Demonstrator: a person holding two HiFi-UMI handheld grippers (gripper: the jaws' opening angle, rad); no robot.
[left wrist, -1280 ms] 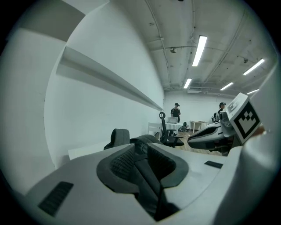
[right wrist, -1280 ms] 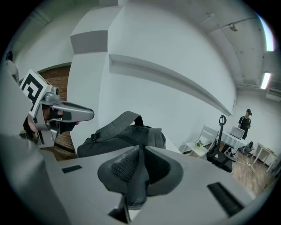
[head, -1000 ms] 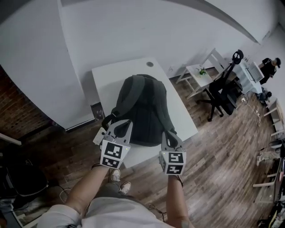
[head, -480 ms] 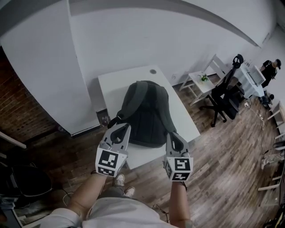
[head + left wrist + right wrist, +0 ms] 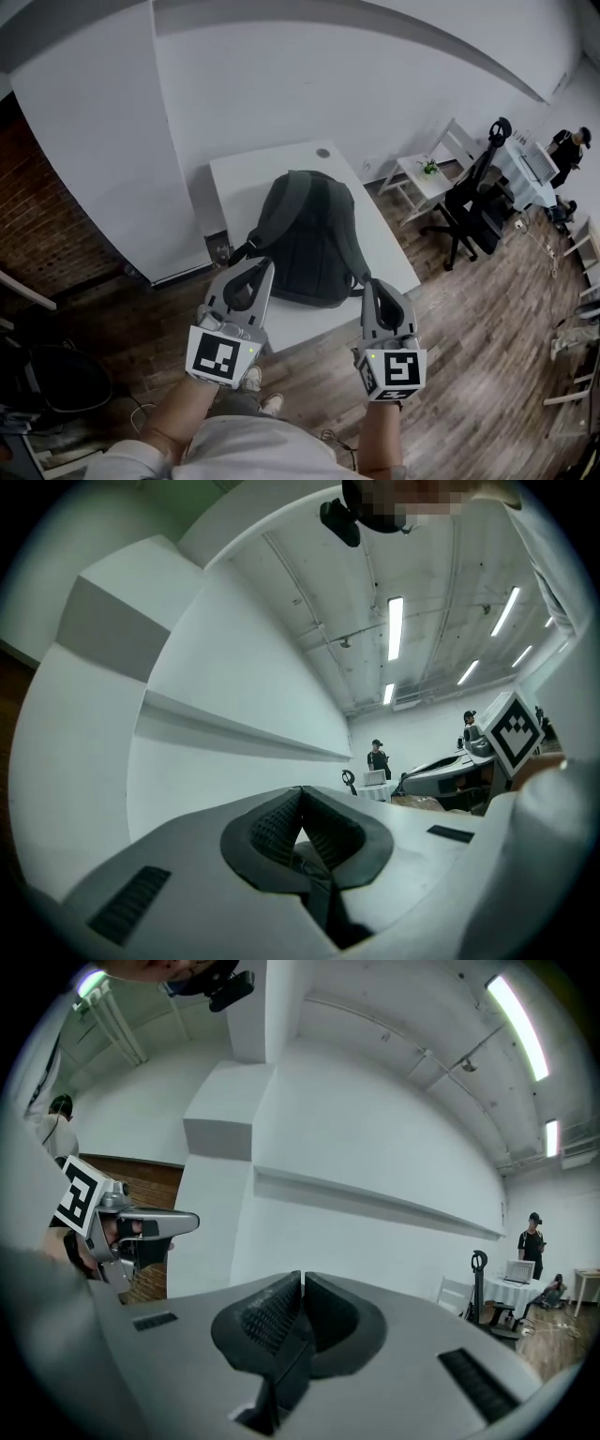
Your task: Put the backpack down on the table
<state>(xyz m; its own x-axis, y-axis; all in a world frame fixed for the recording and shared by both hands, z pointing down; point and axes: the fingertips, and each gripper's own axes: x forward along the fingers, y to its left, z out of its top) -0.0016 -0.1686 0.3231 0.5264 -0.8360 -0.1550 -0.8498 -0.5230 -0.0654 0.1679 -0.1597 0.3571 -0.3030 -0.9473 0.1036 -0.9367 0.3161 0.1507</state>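
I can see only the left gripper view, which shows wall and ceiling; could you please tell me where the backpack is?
Observer: In the head view the backpack lies flat on the white table, below and ahead of both grippers.
Operator: Thank you. Is the right gripper carrying any part of it?
Observer: No. In the right gripper view the right gripper has its tongs shut, with nothing between them.
Operator: Is anything else on the table?
Observer: Only a small round grey disc near the far edge, apart from the backpack.
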